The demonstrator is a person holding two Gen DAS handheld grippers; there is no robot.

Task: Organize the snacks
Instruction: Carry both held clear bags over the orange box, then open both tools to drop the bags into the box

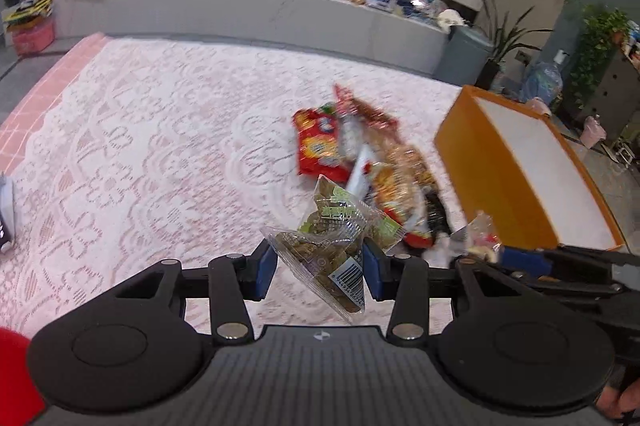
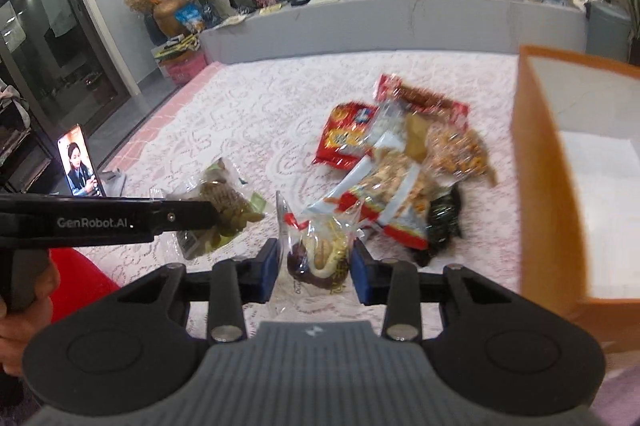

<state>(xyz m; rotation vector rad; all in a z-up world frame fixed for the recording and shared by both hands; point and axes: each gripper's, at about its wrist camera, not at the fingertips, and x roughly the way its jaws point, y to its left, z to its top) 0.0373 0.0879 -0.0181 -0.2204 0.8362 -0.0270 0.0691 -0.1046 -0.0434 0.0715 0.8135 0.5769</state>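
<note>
Snacks lie heaped on a white lace cloth over pink, just beside an orange box. A grey media bench stands behind. The left gripper, marked "GenRobot.AI", clamps a clear green-labelled packet; the right gripper pinches a clear pastry packet.

Blurred snack pile; orange box cut off right.

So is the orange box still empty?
Empty as far as visible: the orange box shows only bare white floor; its near corner is hidden.
</note>
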